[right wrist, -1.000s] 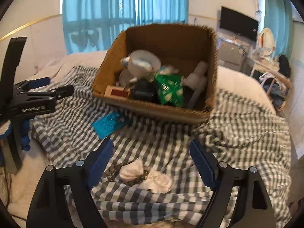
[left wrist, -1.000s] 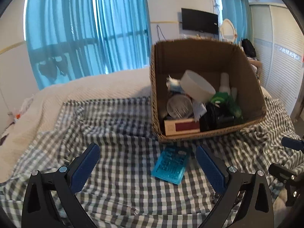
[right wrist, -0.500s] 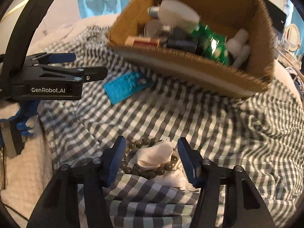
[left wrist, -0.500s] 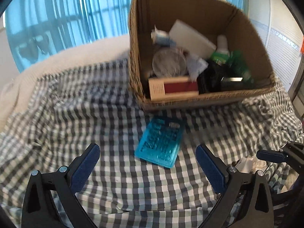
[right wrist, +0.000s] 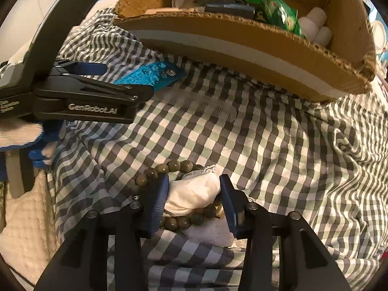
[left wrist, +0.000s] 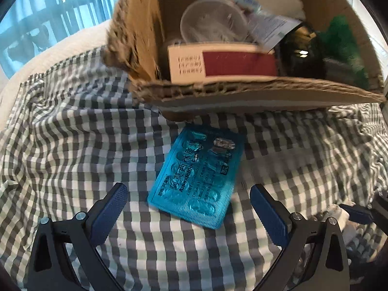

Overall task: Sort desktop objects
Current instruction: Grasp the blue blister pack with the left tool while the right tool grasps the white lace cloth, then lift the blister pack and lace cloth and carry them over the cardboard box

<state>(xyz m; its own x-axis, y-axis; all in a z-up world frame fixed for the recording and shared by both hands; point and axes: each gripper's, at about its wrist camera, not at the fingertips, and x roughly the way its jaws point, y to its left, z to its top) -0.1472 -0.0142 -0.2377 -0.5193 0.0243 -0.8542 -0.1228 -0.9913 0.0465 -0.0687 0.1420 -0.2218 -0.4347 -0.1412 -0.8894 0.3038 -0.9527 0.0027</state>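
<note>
A: Why are the right gripper [right wrist: 194,198] jaws closing astride the white cloth [right wrist: 194,194] and bead bracelet [right wrist: 167,167], low centre?

B: To pinch both for the cardboard box [right wrist: 242,46]. Contact is unclear; the bracelet is part-hidden.

A: Left gripper [left wrist: 189,208]?

B: Wide open, empty, flanking the blue blister pack [left wrist: 198,174] on the checked bedcover [left wrist: 72,133].

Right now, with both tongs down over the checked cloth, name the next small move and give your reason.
Probably finish closing the right tongs, then lift. Their jaws are closing with the white cloth bundle between them and the bead bracelet looped around it. The left tongs are open around the near end of the blue blister pack, so closing them could follow.
</note>
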